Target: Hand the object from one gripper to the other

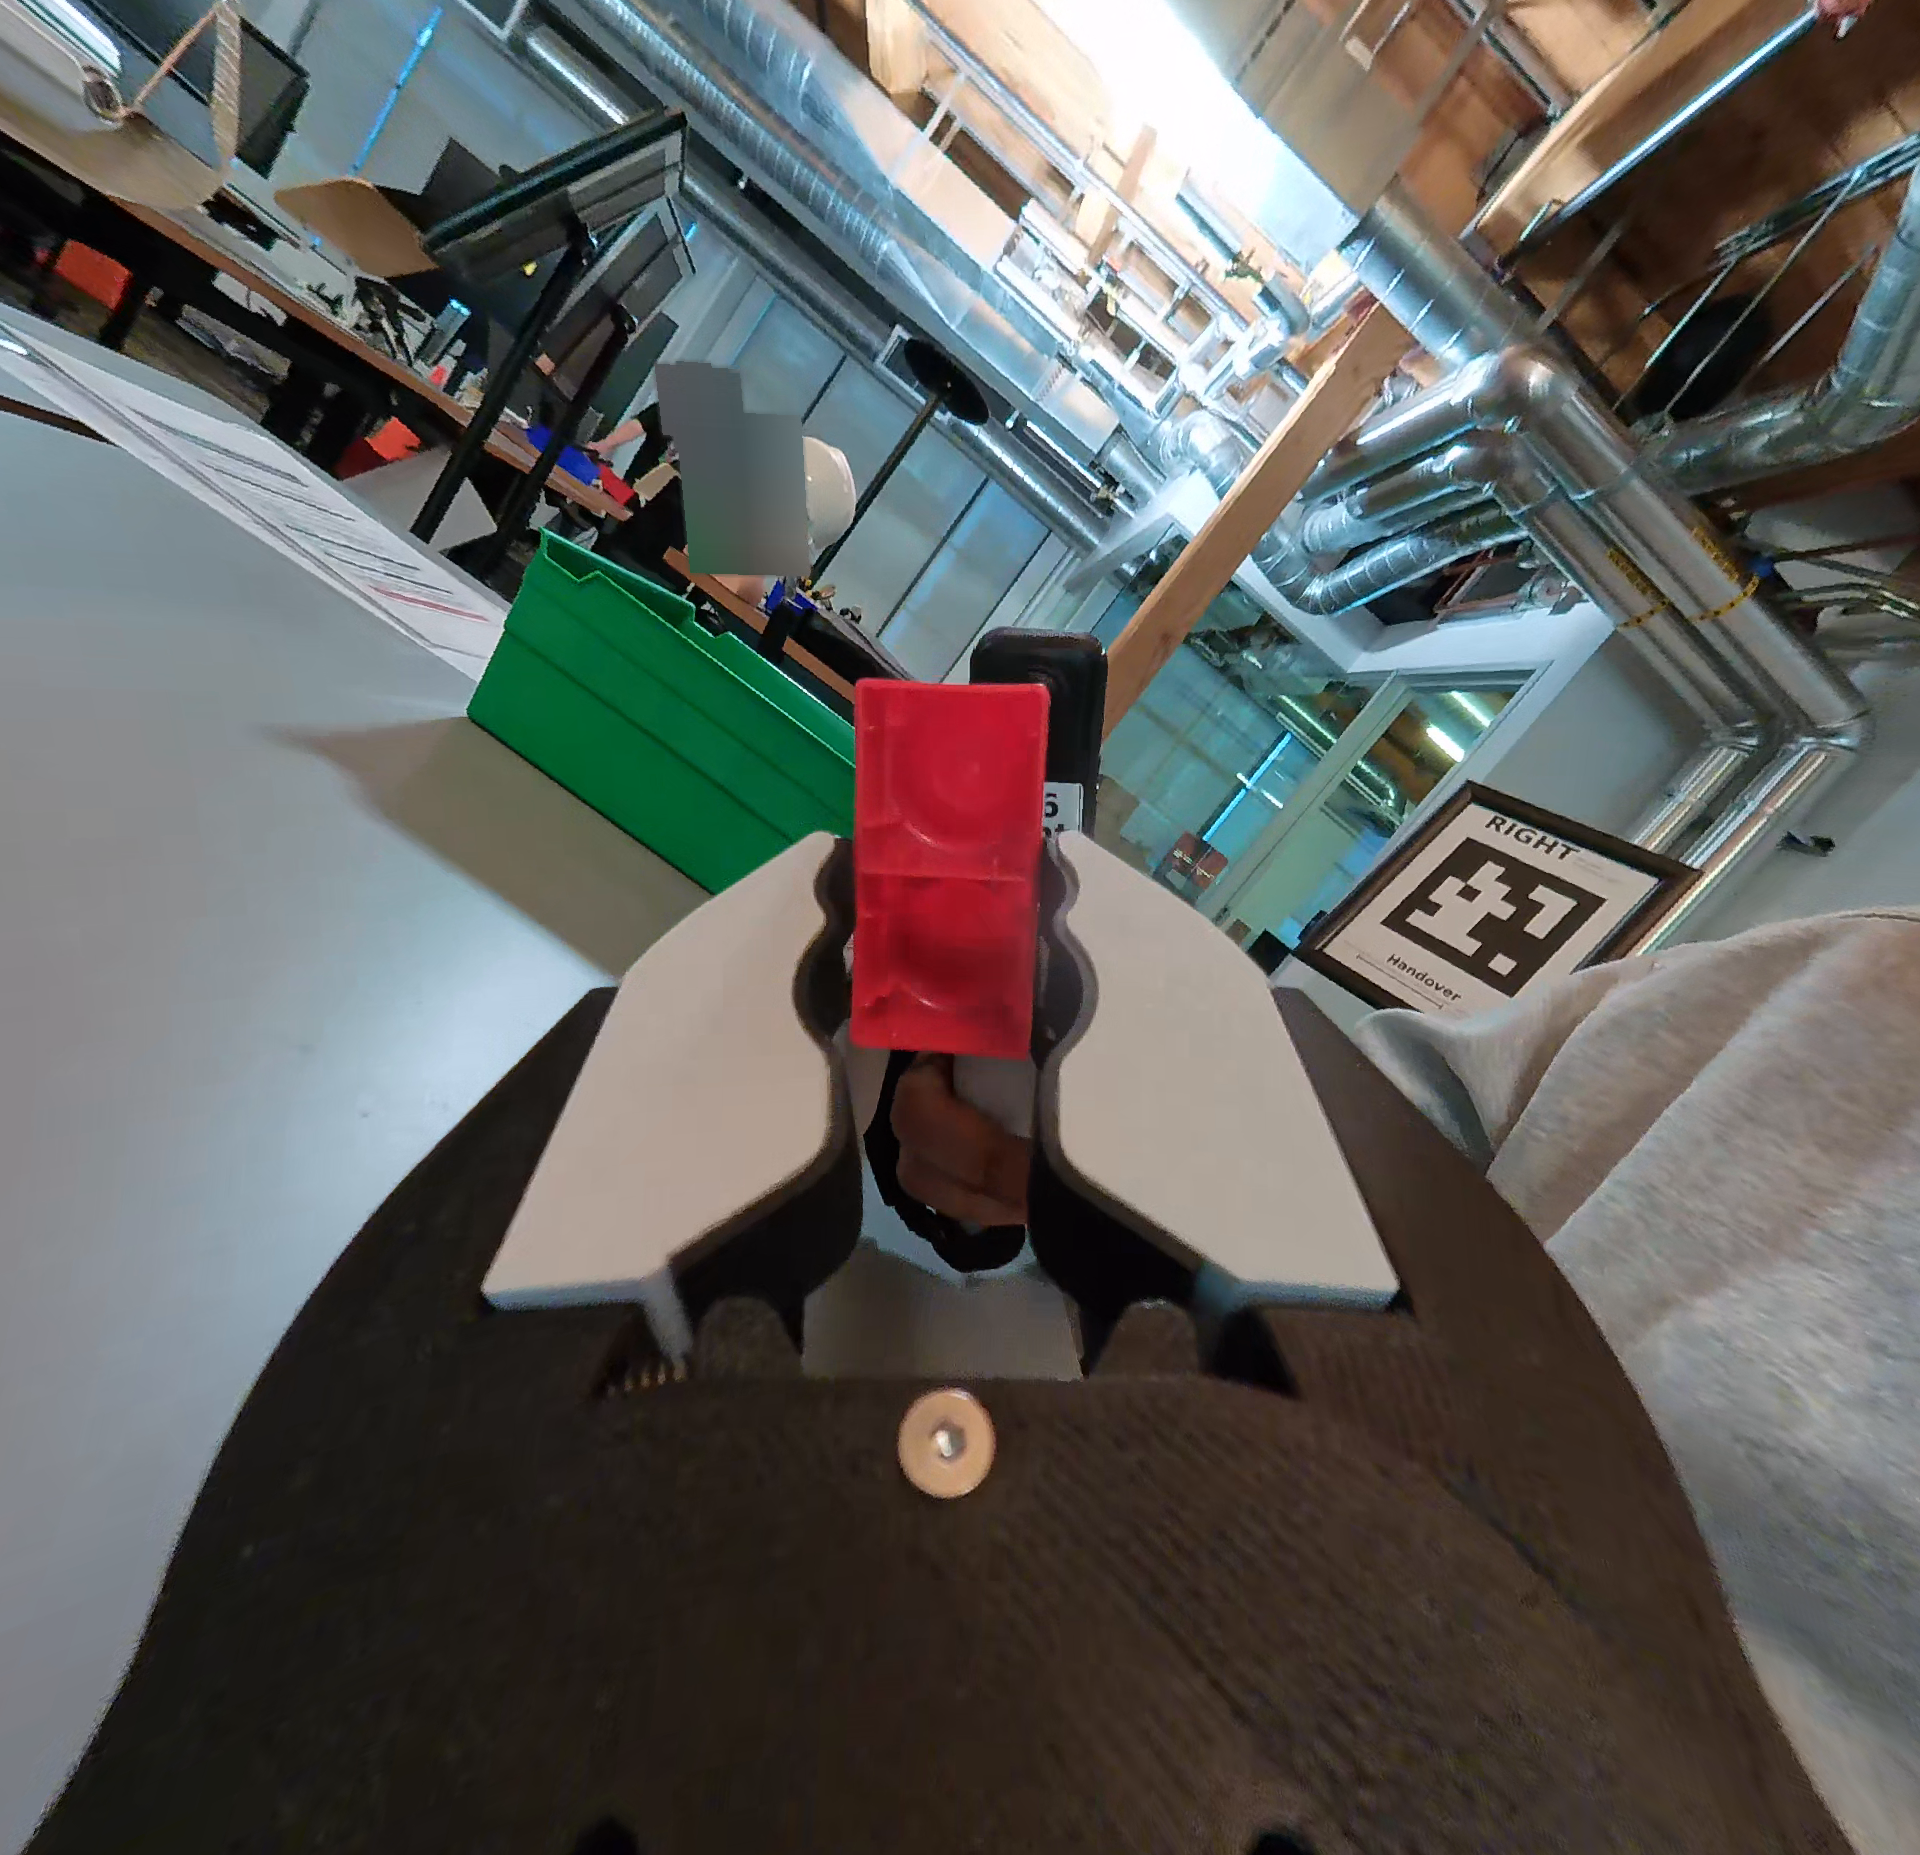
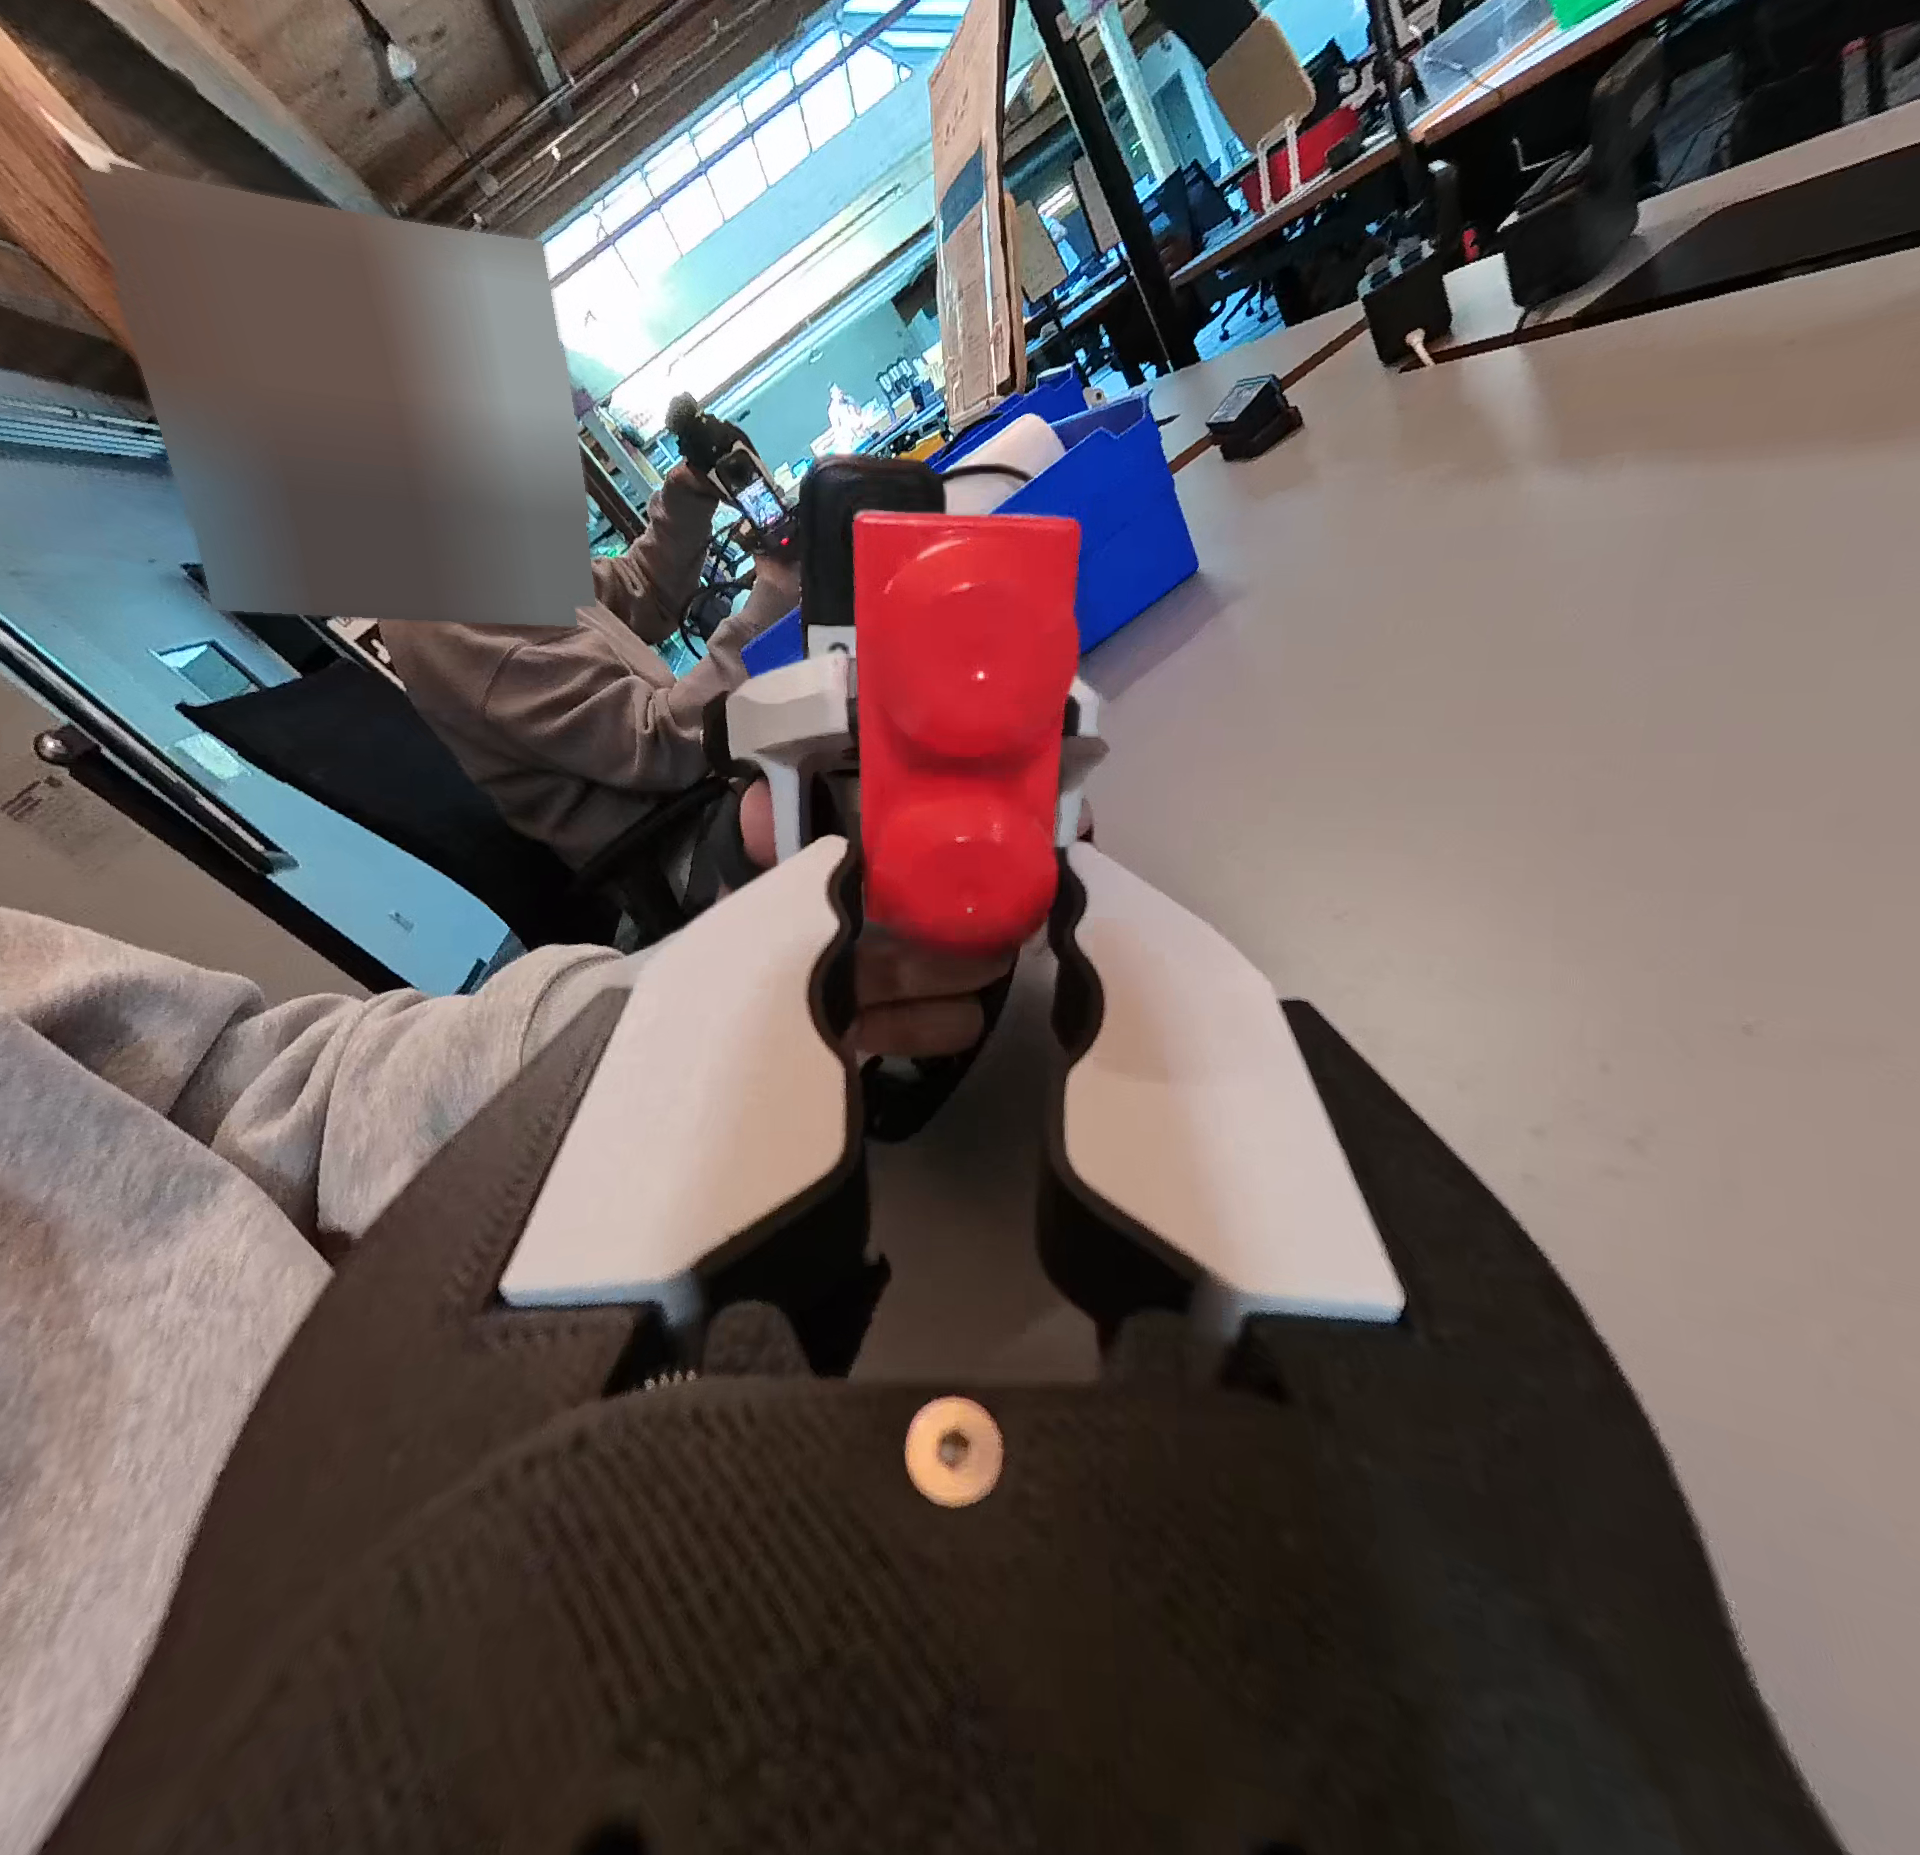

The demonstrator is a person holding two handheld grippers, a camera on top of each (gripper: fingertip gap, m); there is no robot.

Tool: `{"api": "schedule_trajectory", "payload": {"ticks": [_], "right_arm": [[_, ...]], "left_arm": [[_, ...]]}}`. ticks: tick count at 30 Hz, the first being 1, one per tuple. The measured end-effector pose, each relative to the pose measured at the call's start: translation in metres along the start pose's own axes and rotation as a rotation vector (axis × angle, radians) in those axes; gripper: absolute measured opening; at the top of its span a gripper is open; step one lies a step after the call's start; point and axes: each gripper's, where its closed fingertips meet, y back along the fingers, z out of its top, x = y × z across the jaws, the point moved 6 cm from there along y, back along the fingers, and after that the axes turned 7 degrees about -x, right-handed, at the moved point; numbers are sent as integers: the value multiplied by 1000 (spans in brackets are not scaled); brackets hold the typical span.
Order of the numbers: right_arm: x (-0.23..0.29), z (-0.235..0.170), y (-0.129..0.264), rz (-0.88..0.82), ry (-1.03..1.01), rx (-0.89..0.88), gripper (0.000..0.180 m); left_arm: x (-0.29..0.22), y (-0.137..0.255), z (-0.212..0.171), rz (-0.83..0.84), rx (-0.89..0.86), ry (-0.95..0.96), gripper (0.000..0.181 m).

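Note:
A red two-stud brick point(image 1: 945, 870) is held in the air between both grippers, which face each other above a grey table point(image 2: 1507, 766). In the left wrist view its hollow underside faces me, and my left gripper point(image 1: 940, 849) is shut on its lower half. In the right wrist view its studs point(image 2: 966, 725) face me, and my right gripper point(image 2: 956, 860) has its pads against the sides of the lower stud. The left gripper's white fingers point(image 2: 790, 725) clamp the brick's middle there. The right gripper's black body point(image 1: 1039, 683) shows behind the brick.
A green bin point(image 1: 644, 725) and a printed sheet point(image 1: 312, 517) lie on the table on the left. A blue bin point(image 2: 1132, 517) and small black devices point(image 2: 1257, 413) stand farther off. A framed marker sign point(image 1: 1496, 912) stands at the right. Grey sleeves point(image 2: 156, 1130) flank the grippers. My two grippers' fingertips are within a few centimetres of each other.

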Motion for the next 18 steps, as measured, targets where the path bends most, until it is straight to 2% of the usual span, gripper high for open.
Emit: {"api": "schedule_trajectory", "payload": {"ticks": [12,15,18], "right_arm": [[3,1,0,20,37,16,35],[1,3,2,2,63,24,35],[-4,6,6,-63,133,48,35]], "left_arm": [[-2,-1,0,-24,-1,6,35],[1,0,1,2,-19,12,50],[4,1,3,40,-38,7,57]]}}
